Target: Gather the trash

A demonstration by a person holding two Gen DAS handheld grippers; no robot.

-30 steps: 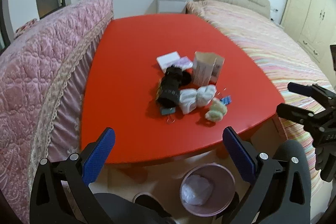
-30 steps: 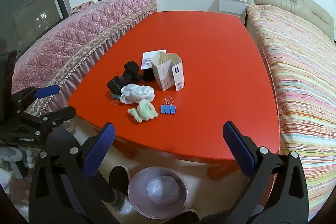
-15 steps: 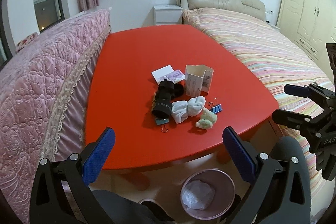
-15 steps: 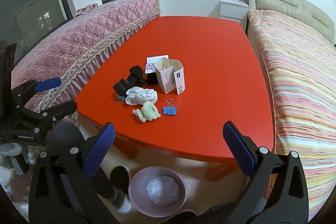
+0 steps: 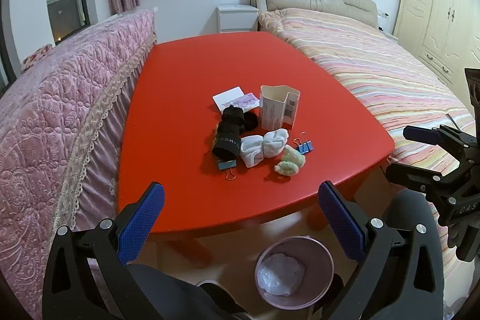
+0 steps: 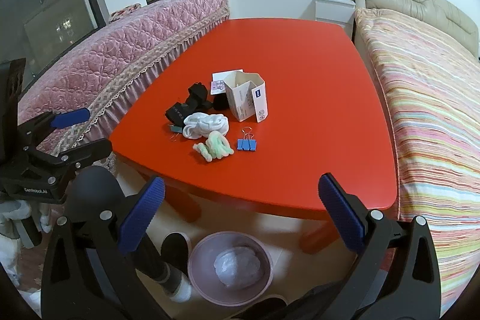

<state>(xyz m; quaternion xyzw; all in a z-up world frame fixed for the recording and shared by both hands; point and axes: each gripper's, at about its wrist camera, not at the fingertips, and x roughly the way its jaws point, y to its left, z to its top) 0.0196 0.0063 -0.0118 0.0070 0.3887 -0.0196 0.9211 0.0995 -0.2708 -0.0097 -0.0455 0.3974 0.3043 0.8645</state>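
Note:
A pile lies on the red table (image 5: 192, 74) (image 6: 300, 74): an open white carton (image 5: 278, 107) (image 6: 246, 100), white cards (image 5: 229, 96), black socks (image 5: 229, 131) (image 6: 187, 105), white socks (image 5: 264, 146) (image 6: 205, 125), a pale green fuzzy sock (image 5: 289, 162) (image 6: 213, 149), a blue binder clip (image 5: 305, 146) (image 6: 246, 143) and a teal clip (image 5: 226, 165). A pink bin (image 5: 294, 272) (image 6: 231, 267) with a white bag stands on the floor below the table's near edge. My left gripper (image 5: 240, 222) and right gripper (image 6: 237, 218) are both open and empty, held back from the table above the bin.
A pink quilted sofa (image 5: 60, 116) (image 6: 126, 62) flanks the table's left side. A striped bed (image 5: 375, 65) (image 6: 426, 98) flanks its right. A cream wardrobe (image 5: 441, 8) stands far right. A white nightstand (image 5: 237, 17) is at the back.
Both grippers have drawn back and up from the table, so the pile looks smaller and farther. Nothing was taken hold of.

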